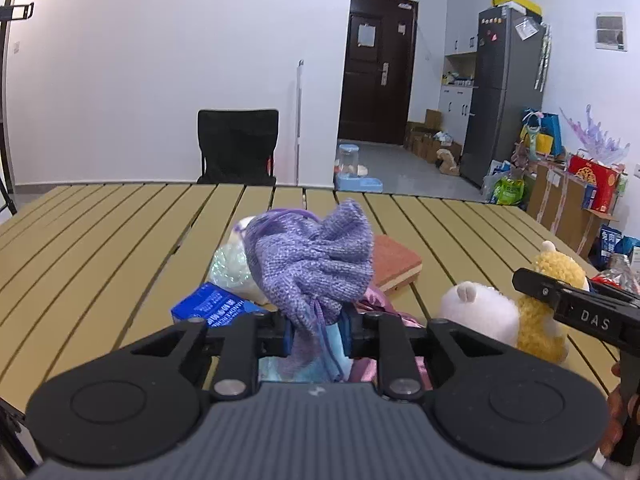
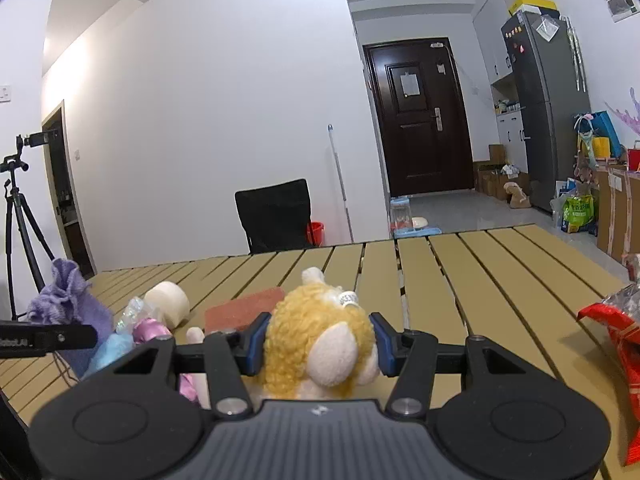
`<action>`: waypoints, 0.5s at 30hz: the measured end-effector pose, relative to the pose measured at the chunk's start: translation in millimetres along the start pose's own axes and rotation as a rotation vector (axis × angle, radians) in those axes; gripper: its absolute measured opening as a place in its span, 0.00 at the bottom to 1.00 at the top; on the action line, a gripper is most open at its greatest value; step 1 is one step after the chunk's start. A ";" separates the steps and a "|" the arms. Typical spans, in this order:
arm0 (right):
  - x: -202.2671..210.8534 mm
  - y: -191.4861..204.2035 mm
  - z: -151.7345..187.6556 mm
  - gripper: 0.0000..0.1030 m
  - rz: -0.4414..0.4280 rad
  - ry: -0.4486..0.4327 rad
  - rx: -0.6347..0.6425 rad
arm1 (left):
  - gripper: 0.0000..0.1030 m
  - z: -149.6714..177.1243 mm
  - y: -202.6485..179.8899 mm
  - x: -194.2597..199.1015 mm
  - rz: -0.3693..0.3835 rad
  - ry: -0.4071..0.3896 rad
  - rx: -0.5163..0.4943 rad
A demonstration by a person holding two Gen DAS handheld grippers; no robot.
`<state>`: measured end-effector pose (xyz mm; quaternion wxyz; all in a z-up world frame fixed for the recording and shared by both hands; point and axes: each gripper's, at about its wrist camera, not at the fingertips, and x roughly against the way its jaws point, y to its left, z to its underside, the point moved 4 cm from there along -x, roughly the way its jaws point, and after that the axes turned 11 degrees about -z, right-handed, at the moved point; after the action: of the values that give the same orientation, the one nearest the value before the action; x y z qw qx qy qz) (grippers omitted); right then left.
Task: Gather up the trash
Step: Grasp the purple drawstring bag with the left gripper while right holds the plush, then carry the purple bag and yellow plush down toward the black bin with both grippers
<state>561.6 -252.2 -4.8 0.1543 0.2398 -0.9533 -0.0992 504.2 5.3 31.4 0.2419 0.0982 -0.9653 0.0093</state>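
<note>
Left gripper [image 1: 316, 336] pressed together on the drawstring neck of a purple knit pouch [image 1: 310, 260], whose bunched body rises just above and beyond the fingertips. Under and around it, near the slatted tabletop's [image 1: 100, 240] near edge: blue carton [image 1: 204, 304] with white print too small to read, iridescent wrapper [image 1: 228, 268], red-topped block [image 1: 394, 260], pink and pale blue scraps. White plush [image 1: 476, 312] to the right; beside it the right gripper's finger, lettered "DAS". Right wrist view: right gripper [image 2: 318, 346] pinching a yellow curly plush [image 2: 312, 328] between blue pads, a small tag on it illegible. Purple pouch at far left with the left gripper's finger across it; red crinkled wrapper [image 2: 620, 332] at the tabletop's right edge.
</note>
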 end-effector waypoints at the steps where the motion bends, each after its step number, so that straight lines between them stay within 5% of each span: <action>1: 3.0 0.7 1.0 0.50 0.001 -0.004 0.001 | 0.19 -0.7 0.8 3.5 0.001 -0.008 -0.004; 15: 44.0 27.8 -10.9 0.50 -0.026 -0.052 0.022 | 0.17 -1.8 12.3 61.6 -0.005 -0.092 -0.020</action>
<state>516.7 -250.8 23.5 0.1255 0.2513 -0.9549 -0.0967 449.4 6.0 62.2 0.1982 0.0987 -0.9752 -0.0053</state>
